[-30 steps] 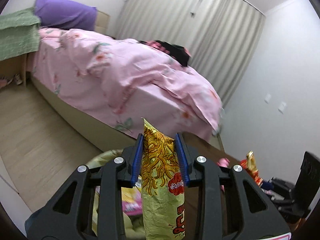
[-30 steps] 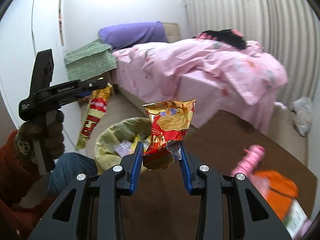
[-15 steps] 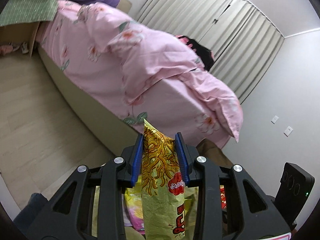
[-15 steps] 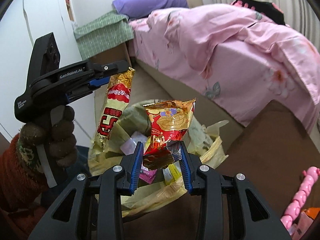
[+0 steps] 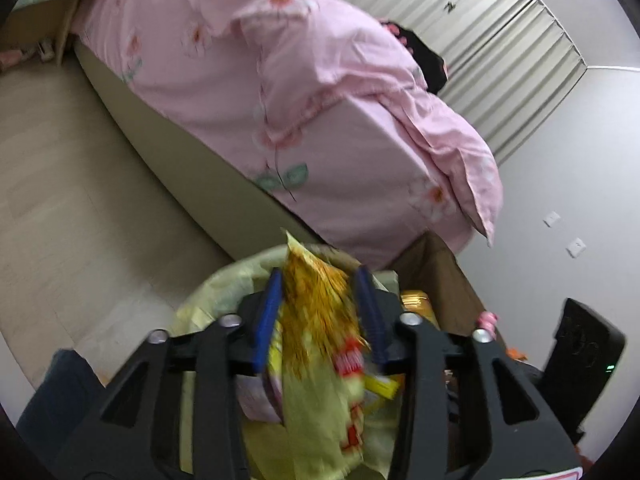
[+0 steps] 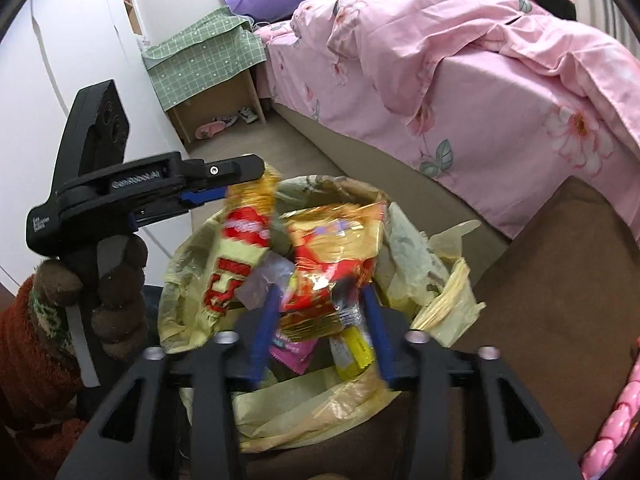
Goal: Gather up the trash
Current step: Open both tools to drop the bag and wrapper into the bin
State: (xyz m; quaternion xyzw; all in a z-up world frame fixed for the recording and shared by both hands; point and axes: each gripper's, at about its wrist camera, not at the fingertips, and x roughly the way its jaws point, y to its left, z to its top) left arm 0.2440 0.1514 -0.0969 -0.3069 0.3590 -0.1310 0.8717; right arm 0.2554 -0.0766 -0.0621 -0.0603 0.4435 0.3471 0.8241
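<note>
Having descended since the earlier frames, now hanging directly over the bin mouth instead of out over floor and bed. Opening just now on both sides: left gripper (image 5: pixel 318 312) jaws spreading, blue pads (image 5: pixel 267 320) standing off the yellow-and-gold crinkled foil noodle-snack packet (image 5: pixel 320 320), which is sitting between the fingers, blurred, apparently slipping downward. Appearing about half open; no pressing contact visible on either pad.

Same on the right: right gripper (image 6: pixel 320 320) jaws widening, red-and-gold crumpled foil snack wrapper (image 6: pixel 332 264) lying between the fingertips and just ahead of them, no longer pinched, blurred as if dropping.

Positioning both packets above the pale yellow-green plastic liner bag (image 6: pixel 400 400) of the trash bin, directly below and ahead of each pair of fingers, so that release sends them inside rather than onto the brown carpet (image 6: pixel 560 280). Pointing downward for that reason. Already resting inside, beneath the right fingertips: a pink sachet (image 6: pixel 292 350) and a small yellow wrapper (image 6: pixel 354 350).

Seen from the right wrist view, holding the left gripper (image 6: pixel 224 188) out from a gloved hand (image 6: pixel 108 276), to the left of the right fingers, its packet (image 6: pixel 240 232) dangling over the near rim of the liner.

Judging the release step as under way; risking a wrapper catching on the folded liner edge.

Lying well beyond the fingers: pink floral bedding (image 5: pixel 300 92).
</note>
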